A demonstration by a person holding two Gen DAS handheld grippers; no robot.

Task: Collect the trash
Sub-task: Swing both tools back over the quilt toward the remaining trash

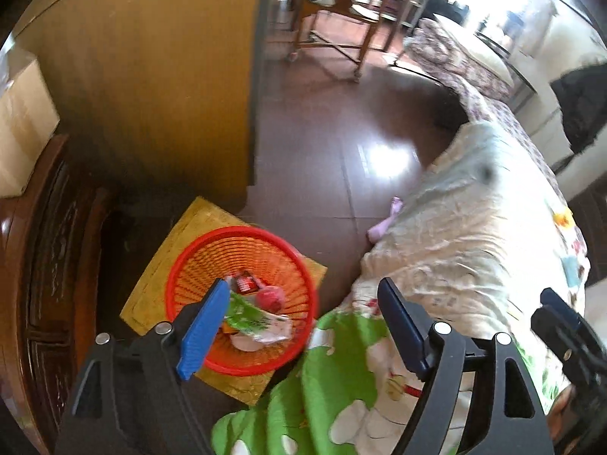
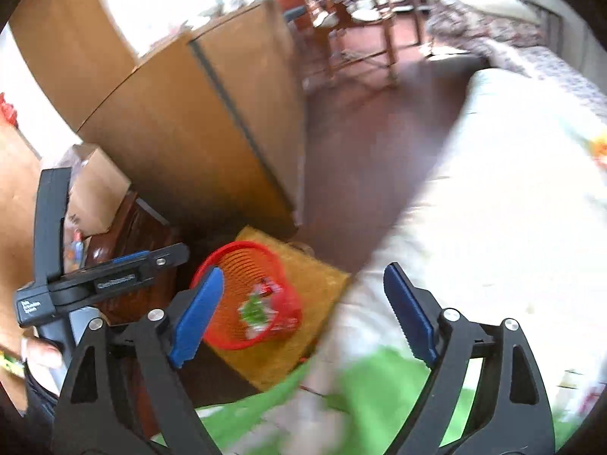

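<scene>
One red basket (image 1: 242, 295) with slatted plastic walls stands on a yellow mat (image 1: 159, 284) on the dark floor (image 1: 341, 144); seen from the left gripper (image 1: 299, 330), it lies just ahead of and partly behind the left jaw, whose blue pad overlaps its near rim. Inside it lies the trash: a green-and-white wrapper (image 1: 254, 318), a red packet (image 1: 244, 284) with white print, a pinkish-red round lump (image 1: 271, 297), and something white beneath them that is too blurred to name. The left gripper's jaws are spread wide with nothing between them. The right gripper (image 2: 299, 314) is likewise spread wide and holds nothing; in its blurred view the same basket (image 2: 246, 295) sits tipped toward the camera just inside its left jaw. Between and under both pairs of jaws spreads a bed quilt (image 1: 474, 227), pale with a green cartoon patch (image 1: 322, 379), its edge hanging close beside the basket on the right. Left of the basket stands one dark carved wooden cabinet (image 1: 49, 265) carrying a cardboard box (image 1: 22, 125), and behind the basket rises a tan wardrobe (image 1: 159, 76). A small lilac object (image 1: 383, 223) lies on the floor by the quilt's edge, beyond the jaws.
</scene>
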